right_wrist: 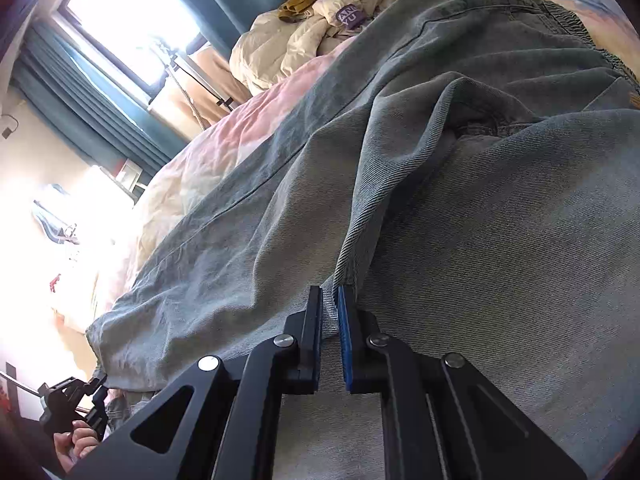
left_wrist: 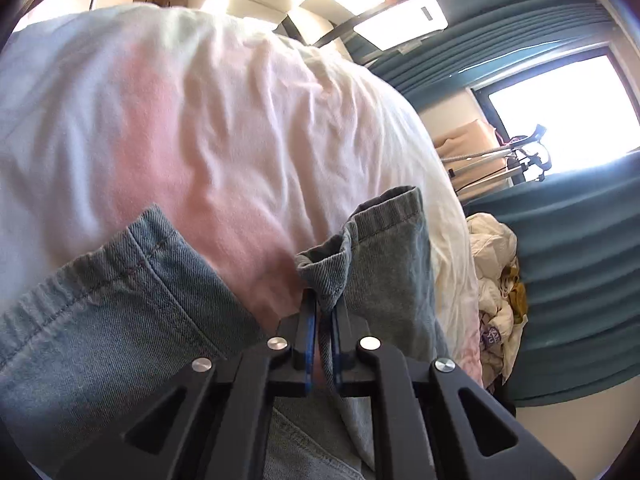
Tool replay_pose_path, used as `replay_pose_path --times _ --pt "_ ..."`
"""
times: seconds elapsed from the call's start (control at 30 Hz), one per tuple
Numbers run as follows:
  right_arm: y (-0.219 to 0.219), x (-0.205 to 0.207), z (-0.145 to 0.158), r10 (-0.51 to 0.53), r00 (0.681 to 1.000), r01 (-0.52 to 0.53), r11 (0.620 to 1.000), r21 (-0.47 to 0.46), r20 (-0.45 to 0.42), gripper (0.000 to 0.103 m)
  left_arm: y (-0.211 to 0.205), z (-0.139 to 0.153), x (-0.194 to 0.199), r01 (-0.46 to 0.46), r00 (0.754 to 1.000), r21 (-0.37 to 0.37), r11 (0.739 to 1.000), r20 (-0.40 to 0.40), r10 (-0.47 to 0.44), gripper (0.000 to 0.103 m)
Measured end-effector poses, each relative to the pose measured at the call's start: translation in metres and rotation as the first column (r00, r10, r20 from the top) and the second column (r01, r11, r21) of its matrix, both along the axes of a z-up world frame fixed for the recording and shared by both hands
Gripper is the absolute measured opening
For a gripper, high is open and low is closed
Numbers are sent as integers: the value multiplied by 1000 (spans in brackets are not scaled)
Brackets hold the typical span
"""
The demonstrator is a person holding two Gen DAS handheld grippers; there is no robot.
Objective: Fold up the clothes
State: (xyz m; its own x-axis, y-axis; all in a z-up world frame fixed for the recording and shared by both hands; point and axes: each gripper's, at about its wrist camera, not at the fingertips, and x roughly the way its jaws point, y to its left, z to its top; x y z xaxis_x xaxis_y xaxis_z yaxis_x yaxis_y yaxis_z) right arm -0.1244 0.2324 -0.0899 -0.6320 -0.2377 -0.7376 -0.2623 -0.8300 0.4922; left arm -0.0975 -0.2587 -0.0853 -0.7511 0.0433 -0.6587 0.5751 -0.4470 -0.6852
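Up close, we see pale blue jeans point(right_wrist: 460, 200) spread on a bed point(left_wrist: 200, 128) with a pink and white cover. Our left gripper point(left_wrist: 323, 312) has its fingers clamped on a hem corner of one leg, while our right gripper point(right_wrist: 330, 304) pinches a raised denim fold.

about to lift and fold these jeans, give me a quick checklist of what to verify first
1. Left gripper shut on the hem of a leg of the jeans: ok.
2. Right gripper shut on a raised fold of the jeans: ok.
3. Each grip holds every layer it should: cannot tell.
4. Jeans lying flat on the bed sheet: not ok, they are creased and bunched.
5. Pile of clothes clear of the jeans: cannot tell, it lies close beyond them.
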Motion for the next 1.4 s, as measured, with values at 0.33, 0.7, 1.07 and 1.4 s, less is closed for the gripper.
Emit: replay_pose_path --times 0.33,0.7,1.07,1.4 --pt "-67 -2 11 197 980 -199 974 104 33 9 13 -12 19 29 961 -125 992 277 6 5" --pt "-210 -60 67 564 825 -559 803 207 39 18 -5 -34 29 9 964 14 1000 267 -12 5" --pt "-391 -167 83 739 643 -757 573 313 202 39 -7 -44 35 34 977 -11 999 209 -31 5" --pt "-422 -158 19 803 489 -867 405 289 342 34 -20 -52 48 45 988 33 998 143 -49 5"
